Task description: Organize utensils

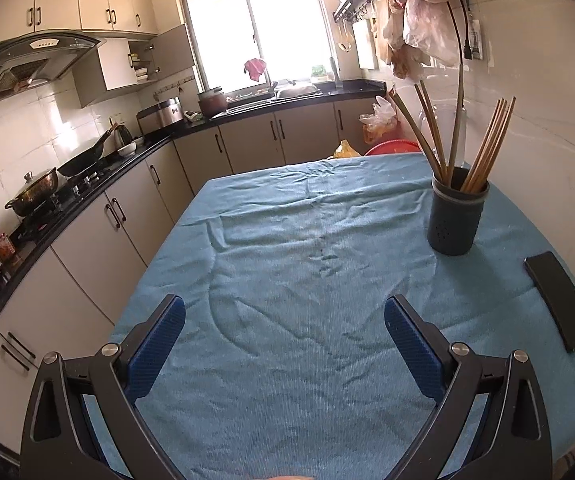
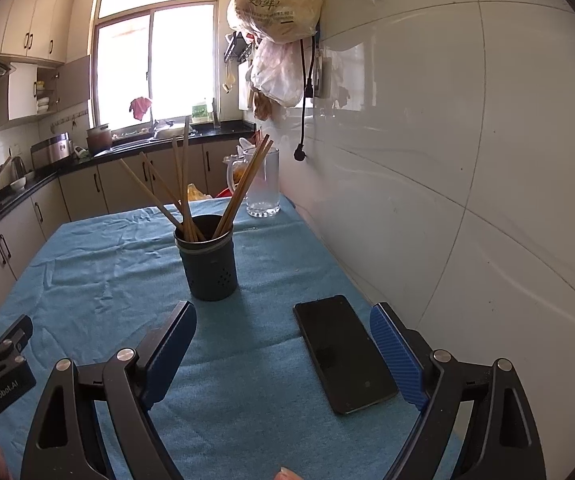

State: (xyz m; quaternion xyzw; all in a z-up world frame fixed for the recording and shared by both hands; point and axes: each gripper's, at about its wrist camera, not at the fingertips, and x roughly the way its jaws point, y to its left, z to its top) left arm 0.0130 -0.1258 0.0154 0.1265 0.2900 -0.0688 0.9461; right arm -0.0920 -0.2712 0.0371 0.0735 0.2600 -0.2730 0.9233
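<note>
Covering the table, a wrinkled blue cloth (image 1: 287, 240) lies beneath both grippers. Left gripper (image 1: 285, 320) and right gripper (image 2: 283, 330) stand wide, empty. The cylindrical perforated dark holder (image 2: 209, 264) with wooden chopsticks (image 2: 243, 188) stands ahead of the right gripper; a flat black phone (image 2: 345, 354) lies between its ribbed fingers (image 2: 395, 354).

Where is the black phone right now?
The phone lies flat on the blue tablecloth on the table's right side near the wall, just in front of the dark chopstick holder.
</note>
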